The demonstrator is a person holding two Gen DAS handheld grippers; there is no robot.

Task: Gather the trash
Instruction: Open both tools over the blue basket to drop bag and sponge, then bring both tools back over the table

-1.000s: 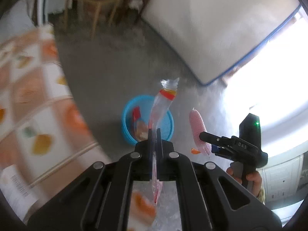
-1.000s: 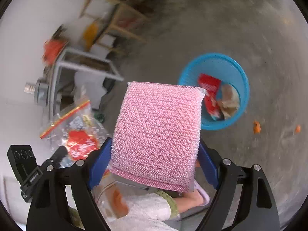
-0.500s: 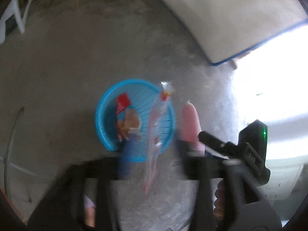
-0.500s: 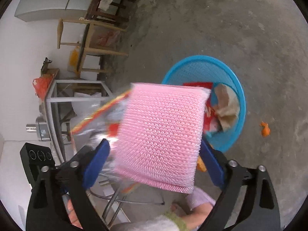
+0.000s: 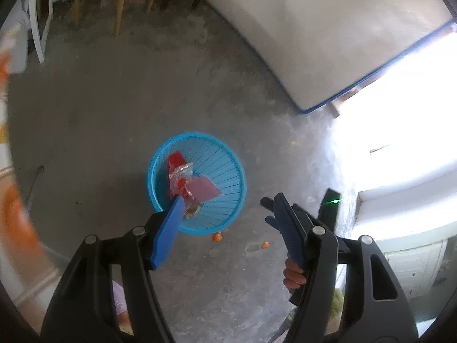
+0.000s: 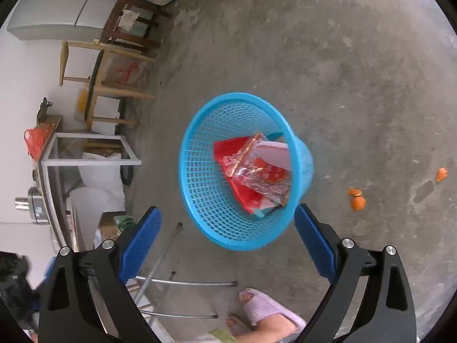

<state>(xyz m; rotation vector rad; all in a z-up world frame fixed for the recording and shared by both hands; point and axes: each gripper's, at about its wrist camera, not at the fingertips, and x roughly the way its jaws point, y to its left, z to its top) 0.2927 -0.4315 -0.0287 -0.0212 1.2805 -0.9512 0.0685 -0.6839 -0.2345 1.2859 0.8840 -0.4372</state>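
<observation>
Both grippers empty above the blue basket (image 6: 200, 200).
Left gripper (image 5: 228, 214) and right gripper (image 6: 225, 225) stand wide; plastic bag (image 6: 257, 177) and pink sponge (image 6: 274, 154) lie inside. Orange peel (image 6: 357, 200) on floor: light, soft, pinch across edges.

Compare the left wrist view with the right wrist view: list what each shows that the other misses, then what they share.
Left wrist only: the right gripper seen from the side, a bright doorway, and a leaning white panel.
Right wrist only: a slipper, a grey cabinet, and a metal frame.
Both: the blue basket holding a red wrapper, a clear bag and a pink sponge, and orange scraps on the floor.
</observation>
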